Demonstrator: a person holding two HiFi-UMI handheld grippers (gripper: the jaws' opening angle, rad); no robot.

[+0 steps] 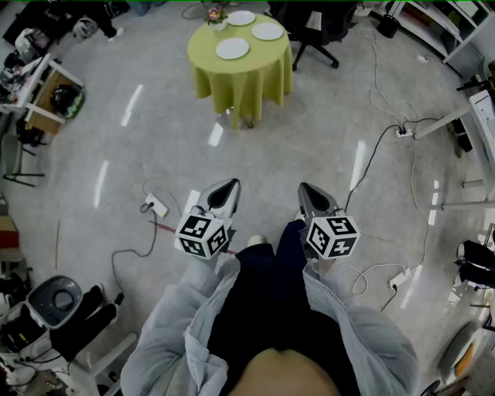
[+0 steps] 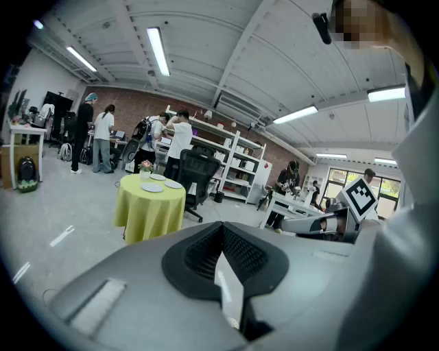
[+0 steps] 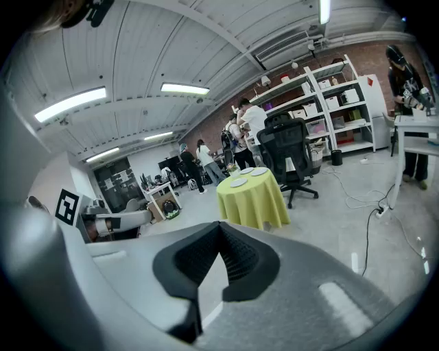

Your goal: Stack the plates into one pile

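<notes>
The jaws of the left gripper (image 1: 229, 187) are pressed together with nothing between them, and so are those of the right gripper (image 1: 306, 191). Both are held side by side, tilted slightly down over the glossy grey floor (image 1: 309, 131). Well ahead stands a round desk draped in a yellow-green cloth (image 1: 247, 81), carrying three round white plates that lie apart and unstacked: a near plate (image 1: 232, 49), a right plate (image 1: 267, 31) and a far plate (image 1: 241, 17), with a small pot of flowers (image 1: 214, 15) just beside the far one and a black office chair (image 1: 313, 27) behind the desk.
</notes>
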